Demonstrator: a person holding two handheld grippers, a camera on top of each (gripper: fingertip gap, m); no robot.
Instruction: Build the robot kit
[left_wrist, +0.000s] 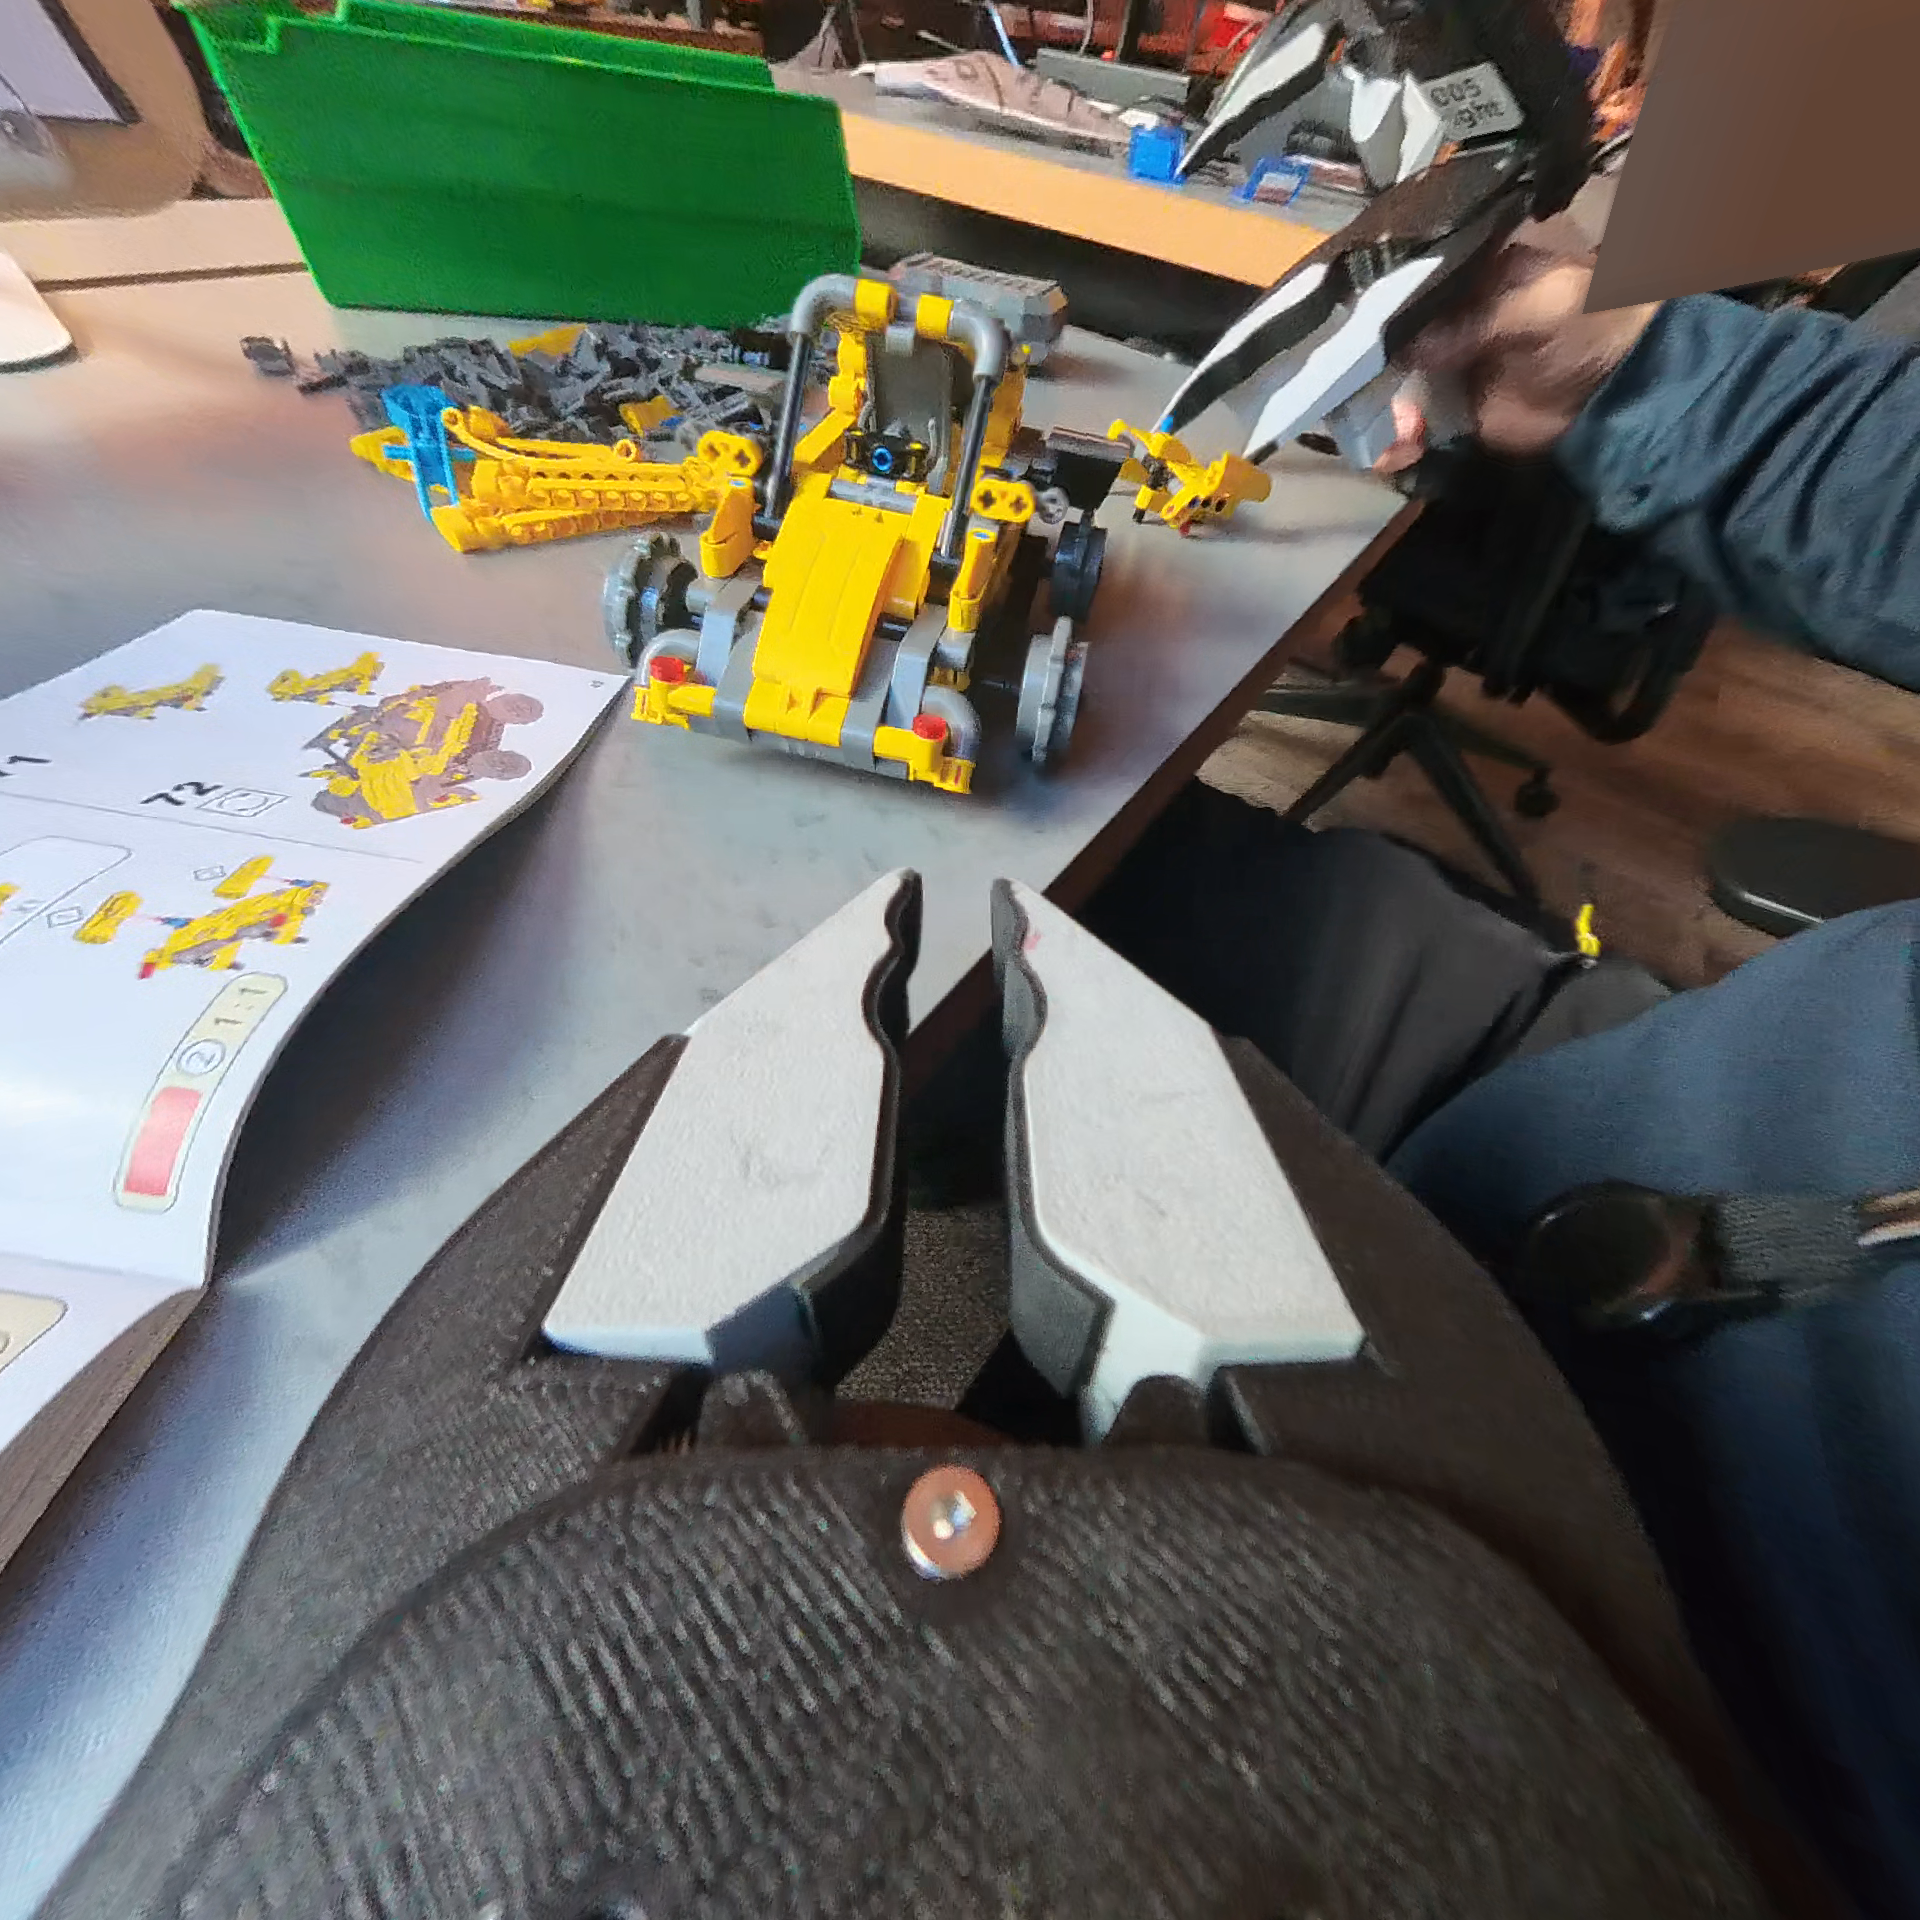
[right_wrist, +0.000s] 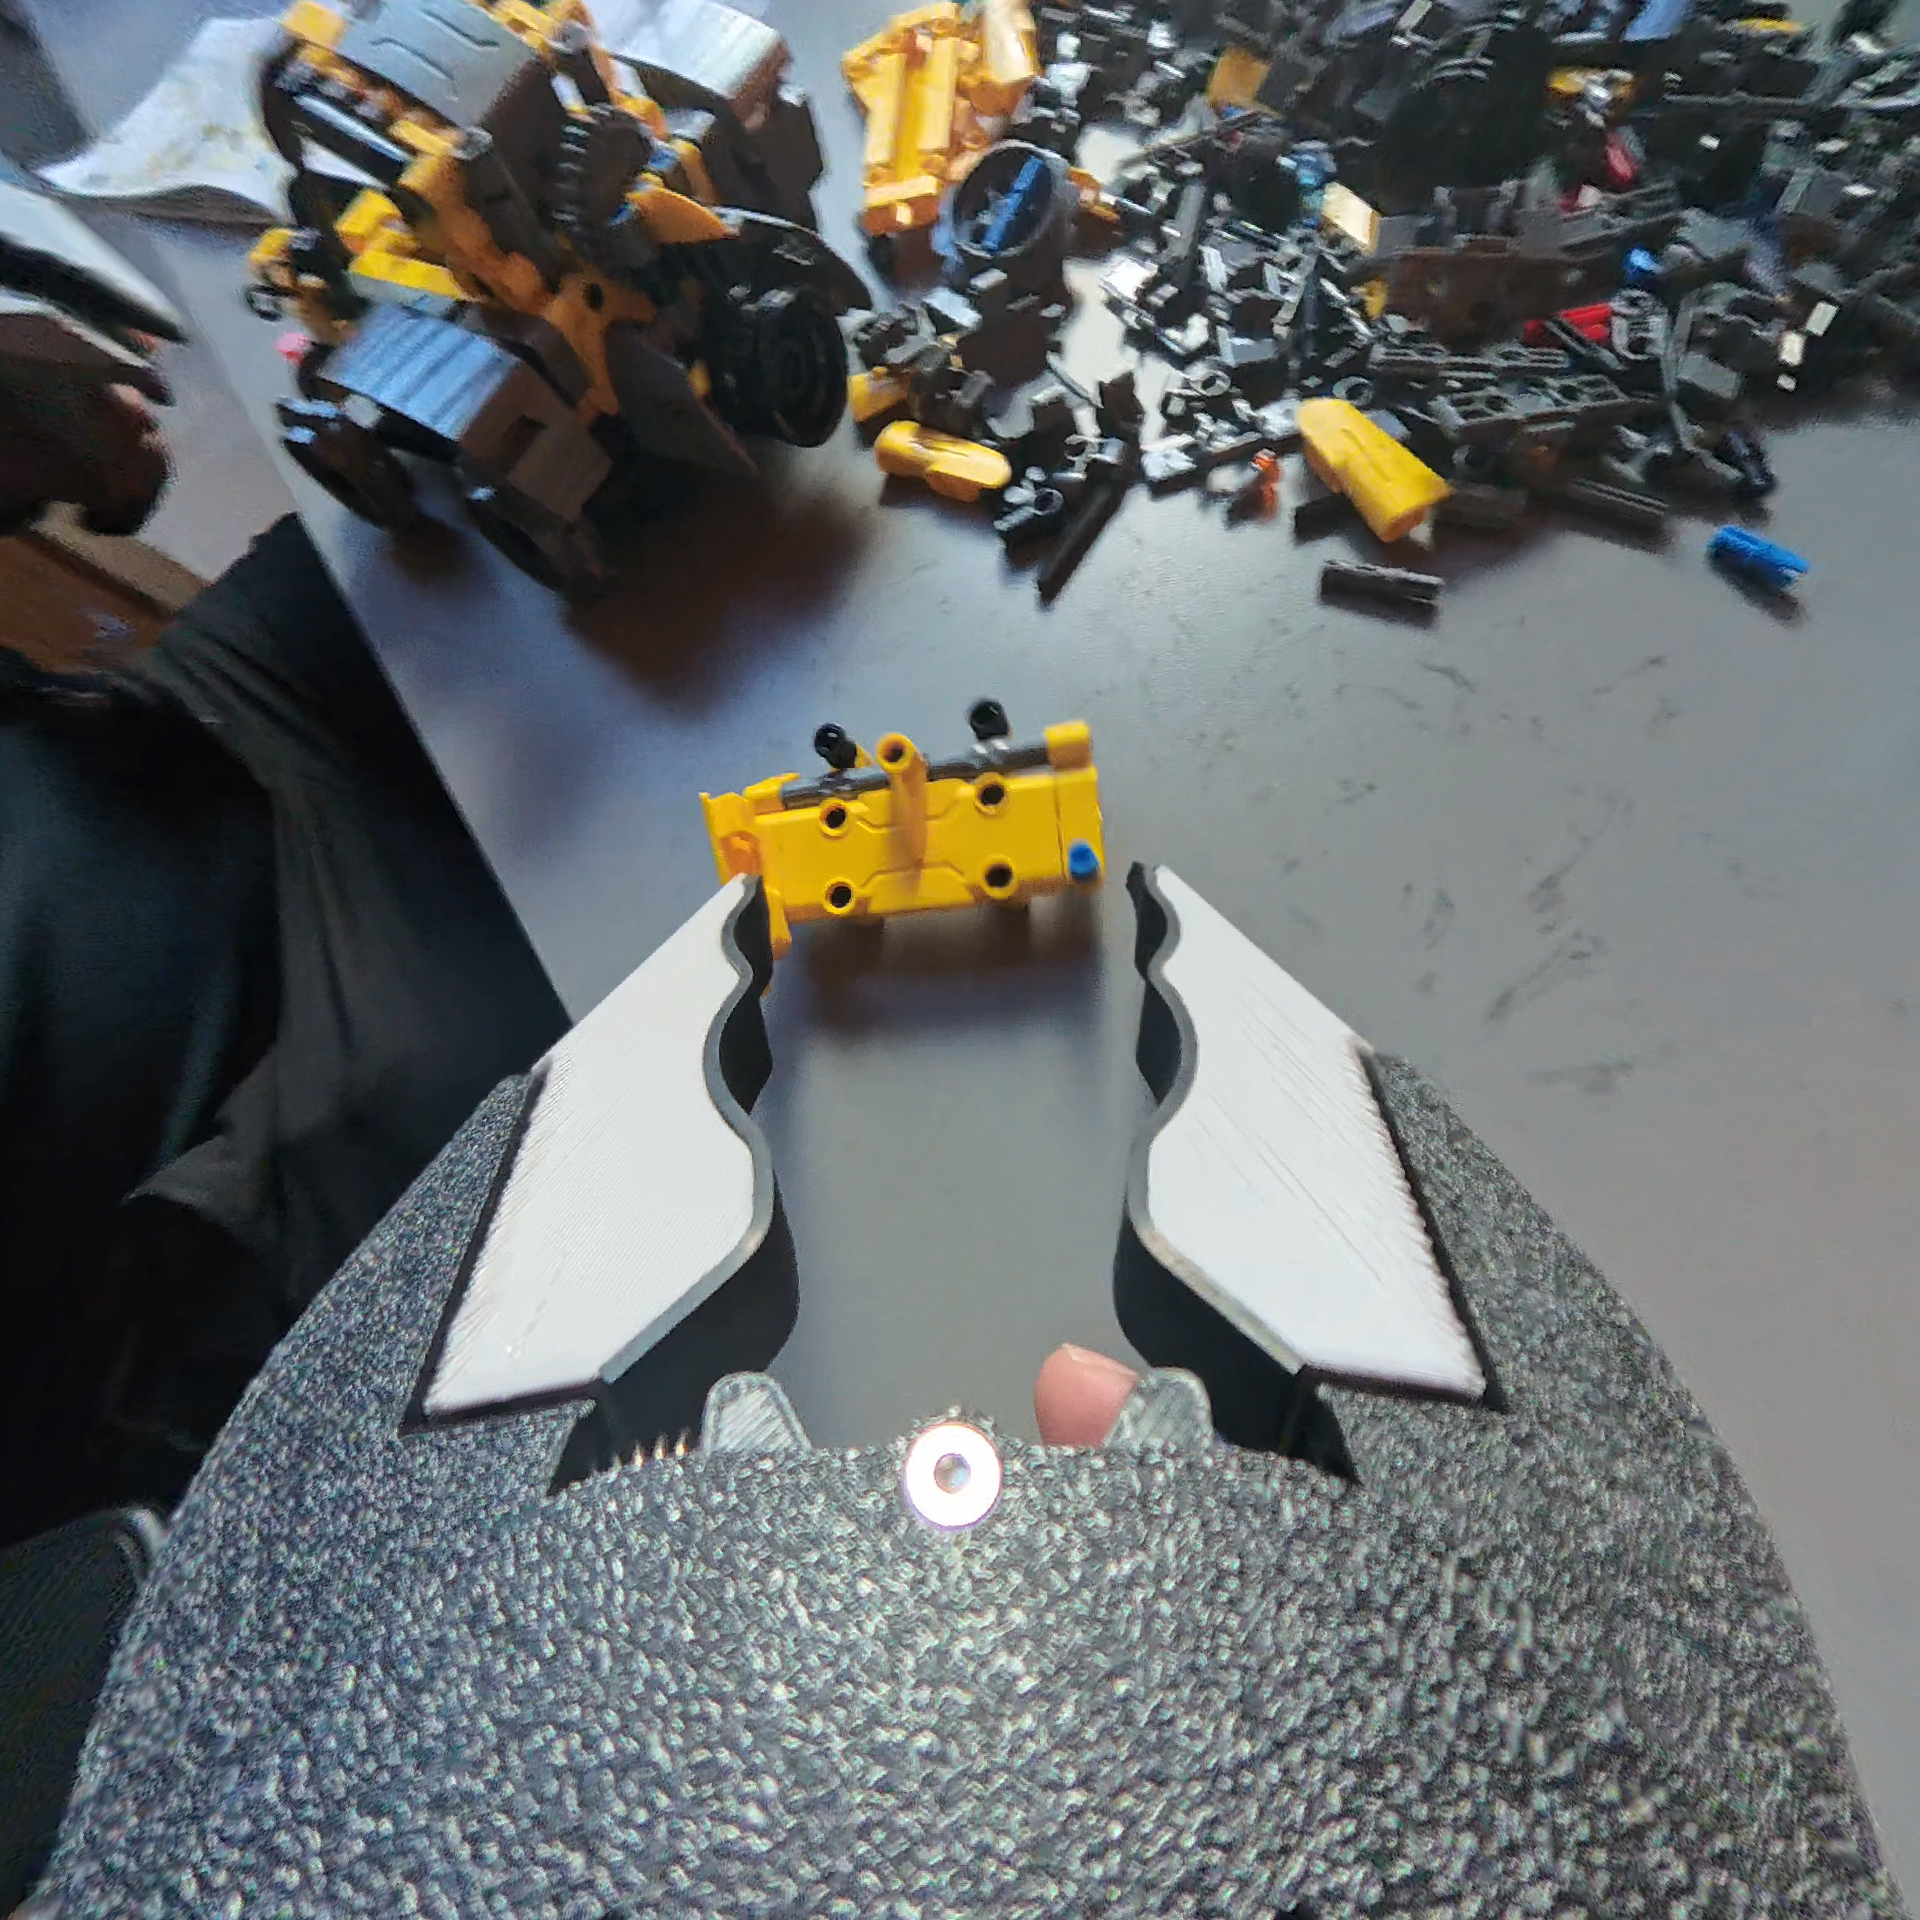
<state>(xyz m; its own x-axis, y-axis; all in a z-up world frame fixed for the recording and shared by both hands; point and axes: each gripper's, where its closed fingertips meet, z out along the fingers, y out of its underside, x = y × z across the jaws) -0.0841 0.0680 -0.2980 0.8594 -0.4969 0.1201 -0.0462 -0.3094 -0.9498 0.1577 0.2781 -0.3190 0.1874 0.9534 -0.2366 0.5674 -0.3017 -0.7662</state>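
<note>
Two grippers show. Nearest in the left wrist view, the left gripper (left_wrist: 954, 894) hangs over the table's edge, jaws nearly together with only a slim gap and nothing between them. At ten o'clock from it lies an open instruction booklet (left_wrist: 260, 883).

In its own view the right gripper (right_wrist: 940, 883) has its jaws spread wide, empty, tips either side of a small yellow brick sub-assembly (right_wrist: 914, 842) at twelve o'clock; the left tip looks to be just touching it, though I cannot tell for sure.

Farther out, a yellow and grey brick vehicle (left_wrist: 852, 582) stands largely built but without tyres on its hubs. A heap of loose dark and yellow pieces (right_wrist: 1455, 260) remains unused beyond it.

All rests on a grey table (left_wrist: 520, 1039), scuffed in places. At eleven o'clock stands a green bin (left_wrist: 540, 177); behind, other cluttered desks and an office chair (left_wrist: 1475, 665) on a brown floor.
</note>
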